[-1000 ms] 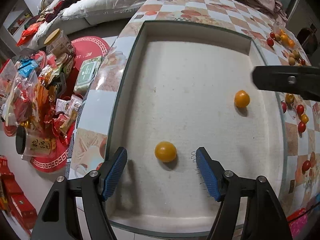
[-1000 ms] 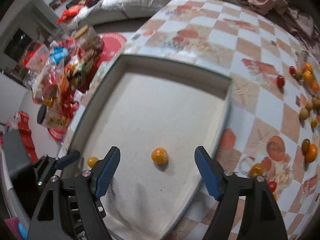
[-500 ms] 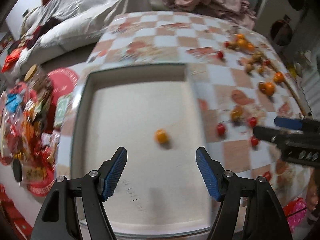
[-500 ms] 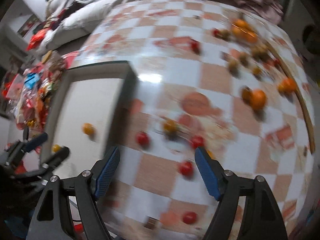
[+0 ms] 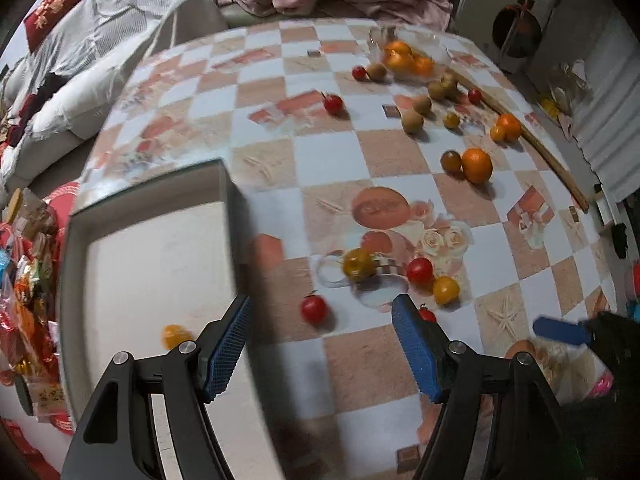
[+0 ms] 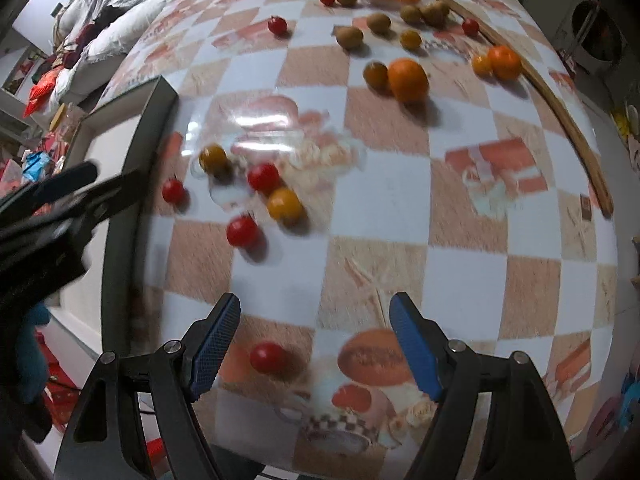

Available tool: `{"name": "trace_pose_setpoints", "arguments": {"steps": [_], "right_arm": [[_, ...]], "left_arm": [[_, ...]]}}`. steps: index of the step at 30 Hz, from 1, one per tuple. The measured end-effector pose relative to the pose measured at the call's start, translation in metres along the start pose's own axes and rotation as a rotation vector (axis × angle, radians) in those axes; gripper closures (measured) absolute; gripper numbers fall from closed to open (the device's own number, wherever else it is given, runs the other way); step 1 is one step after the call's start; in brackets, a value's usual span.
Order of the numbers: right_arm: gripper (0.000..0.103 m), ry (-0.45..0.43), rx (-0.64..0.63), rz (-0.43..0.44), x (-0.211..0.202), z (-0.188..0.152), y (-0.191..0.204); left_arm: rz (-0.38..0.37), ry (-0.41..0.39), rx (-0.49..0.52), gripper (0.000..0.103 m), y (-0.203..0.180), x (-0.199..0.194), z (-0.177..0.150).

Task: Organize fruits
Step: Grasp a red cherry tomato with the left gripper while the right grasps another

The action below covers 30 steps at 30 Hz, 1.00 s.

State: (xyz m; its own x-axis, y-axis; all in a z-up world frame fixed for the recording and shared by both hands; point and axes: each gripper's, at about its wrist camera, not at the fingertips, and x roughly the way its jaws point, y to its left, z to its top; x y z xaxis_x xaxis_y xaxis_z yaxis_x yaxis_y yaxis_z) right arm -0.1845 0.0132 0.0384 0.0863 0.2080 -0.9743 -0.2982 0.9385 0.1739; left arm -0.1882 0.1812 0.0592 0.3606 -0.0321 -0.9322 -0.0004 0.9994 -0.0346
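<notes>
Over the tray's right wall, the left wrist view shows the left gripper (image 5: pixel 320 354) with jaws apart and empty; a second ago it hung above the tray (image 5: pixel 144 248), where one yellow fruit (image 5: pixel 176 335) lies, and now a red tomato (image 5: pixel 314 309) on the table (image 5: pixel 360 360) sits between its pads. From the right wrist view, the right gripper (image 6: pixel 314 342), also wide and holding nothing, has swung off the tray onto the tablecloth, with another red tomato (image 6: pixel 267 357) just by its left pad. Both hands seem to be returning for more fruit.
</notes>
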Motion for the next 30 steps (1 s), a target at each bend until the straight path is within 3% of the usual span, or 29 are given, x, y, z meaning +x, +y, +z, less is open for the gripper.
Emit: {"name": "trace_pose_setpoints", "arguments": {"steps": [15, 19, 21, 23, 26, 28, 30], "right_arm": [[0.023, 0.026, -0.076, 0.038, 0.014, -0.027, 0.017], [0.037, 0.026, -0.098, 0.031, 0.018, -0.03, 0.025], [0.038, 0.016, -0.115, 0.017, 0.019, -0.032, 0.029], [0.041, 0.008, -0.139, 0.003, 0.02, -0.033, 0.035], [0.058, -0.001, -0.18, -0.036, 0.02, -0.035, 0.043], [0.074, -0.002, -0.189, -0.038, 0.02, -0.035, 0.045], [0.077, 0.006, -0.175, -0.017, 0.019, -0.036, 0.042]], "left_arm": [[0.069, 0.067, 0.013, 0.03, -0.006, 0.046, -0.004], [0.087, 0.069, 0.026, 0.03, -0.008, 0.051, -0.008], [0.078, 0.072, 0.021, 0.033, -0.008, 0.051, -0.008], [0.052, 0.081, 0.002, 0.044, -0.008, 0.05, -0.008], [0.034, 0.082, 0.016, 0.059, -0.014, 0.049, -0.009], [0.02, 0.085, 0.021, 0.07, -0.017, 0.048, -0.009], [0.009, 0.09, 0.021, 0.083, -0.017, 0.047, -0.009]]}}
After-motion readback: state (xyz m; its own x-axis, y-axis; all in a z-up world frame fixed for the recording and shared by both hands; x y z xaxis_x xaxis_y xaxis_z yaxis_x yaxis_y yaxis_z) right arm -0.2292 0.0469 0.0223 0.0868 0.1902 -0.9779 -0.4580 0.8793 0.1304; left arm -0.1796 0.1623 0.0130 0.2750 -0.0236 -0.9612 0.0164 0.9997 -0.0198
